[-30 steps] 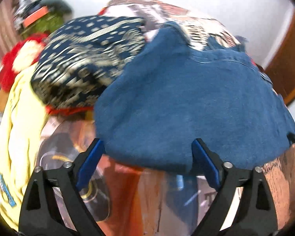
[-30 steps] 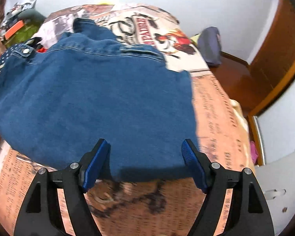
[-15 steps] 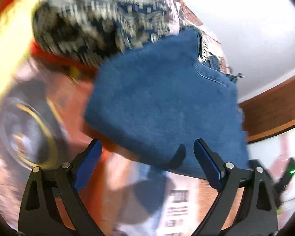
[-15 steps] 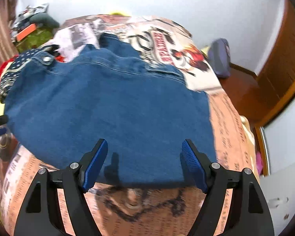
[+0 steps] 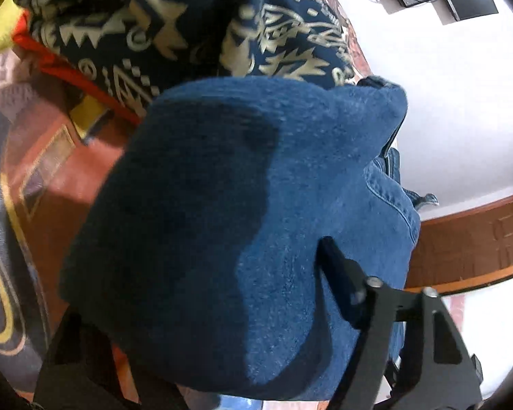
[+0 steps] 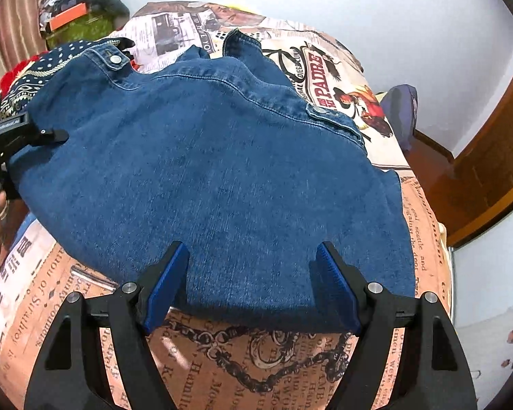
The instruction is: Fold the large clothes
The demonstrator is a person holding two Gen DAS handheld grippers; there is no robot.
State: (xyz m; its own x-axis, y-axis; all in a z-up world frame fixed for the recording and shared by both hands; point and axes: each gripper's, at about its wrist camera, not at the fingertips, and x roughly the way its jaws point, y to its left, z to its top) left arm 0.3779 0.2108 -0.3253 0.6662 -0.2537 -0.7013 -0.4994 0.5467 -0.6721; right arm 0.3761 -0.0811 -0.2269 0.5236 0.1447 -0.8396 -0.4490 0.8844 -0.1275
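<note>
The right gripper (image 6: pixel 251 285) is held wide apart over the near hem of the denim jacket (image 6: pixel 215 171), spread flat on the printed bedspread (image 6: pixel 222 369). The left gripper (image 5: pixel 201 311) is draped by its edge; whether clamped cannot be told.

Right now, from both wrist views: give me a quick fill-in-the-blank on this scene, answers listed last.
1. The blue garment spread on the bed is made of ____.
2. The right hand-held gripper has its jaws ____, above the garment's near edge.
3. The big word printed on the bedsheet beyond the garment reads ____.
4. The metal snap sits on the garment's ____ edge.

Answers: denim; open; PADRE; far
</note>
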